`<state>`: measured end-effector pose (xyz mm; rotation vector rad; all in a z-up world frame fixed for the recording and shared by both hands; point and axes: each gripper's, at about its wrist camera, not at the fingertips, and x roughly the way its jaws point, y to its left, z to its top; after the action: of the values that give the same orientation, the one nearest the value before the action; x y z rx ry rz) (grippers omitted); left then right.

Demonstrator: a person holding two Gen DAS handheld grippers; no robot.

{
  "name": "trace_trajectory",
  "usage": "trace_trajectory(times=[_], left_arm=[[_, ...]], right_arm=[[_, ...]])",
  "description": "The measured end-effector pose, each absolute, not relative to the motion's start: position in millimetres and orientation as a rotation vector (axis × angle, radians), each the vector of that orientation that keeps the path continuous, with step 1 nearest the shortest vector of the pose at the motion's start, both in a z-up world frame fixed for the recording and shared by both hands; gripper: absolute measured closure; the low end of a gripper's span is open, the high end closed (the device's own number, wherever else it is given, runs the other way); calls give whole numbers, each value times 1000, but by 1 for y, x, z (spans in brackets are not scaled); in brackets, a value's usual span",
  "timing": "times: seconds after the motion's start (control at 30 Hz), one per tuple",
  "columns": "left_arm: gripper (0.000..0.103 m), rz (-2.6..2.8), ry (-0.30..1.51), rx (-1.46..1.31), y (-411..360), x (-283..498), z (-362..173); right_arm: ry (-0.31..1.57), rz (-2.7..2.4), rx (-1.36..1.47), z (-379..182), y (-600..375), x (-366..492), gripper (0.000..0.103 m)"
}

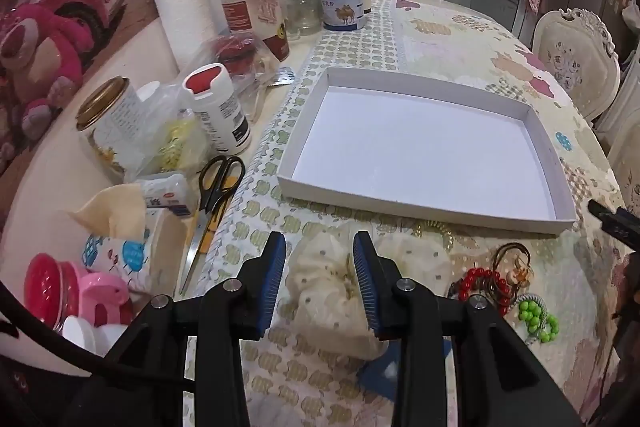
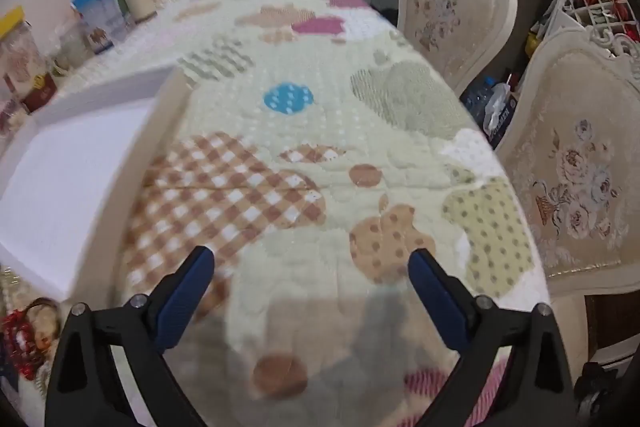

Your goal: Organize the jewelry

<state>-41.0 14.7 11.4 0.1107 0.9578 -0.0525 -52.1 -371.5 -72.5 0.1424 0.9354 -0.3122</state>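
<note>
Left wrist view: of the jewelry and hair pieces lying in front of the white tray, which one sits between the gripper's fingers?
The cream scrunchie. It lies directly between the left gripper fingers, while the red bead bracelet and green bead bracelet lie off to its right.

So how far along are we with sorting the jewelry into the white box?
Nothing looks done yet: the white box is empty. In hand: the left gripper has its fingers on either side of the cream scrunchie, but a firm grip can't be told. The right gripper is wide open over bare tablecloth. Left: the scrunchie, red bead bracelet, green bead bracelet and gold hair tie all lie outside the box.
</note>
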Motion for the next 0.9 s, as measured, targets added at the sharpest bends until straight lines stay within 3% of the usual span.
trace_trajectory(times=[0.33, 0.9], left_arm=[[77, -4, 923, 69, 22, -76, 32], [77, -10, 898, 64, -6, -105, 44]], right_arm=[[853, -196, 113, -3, -315, -109, 3], [816, -106, 135, 32, -260, -139, 3]])
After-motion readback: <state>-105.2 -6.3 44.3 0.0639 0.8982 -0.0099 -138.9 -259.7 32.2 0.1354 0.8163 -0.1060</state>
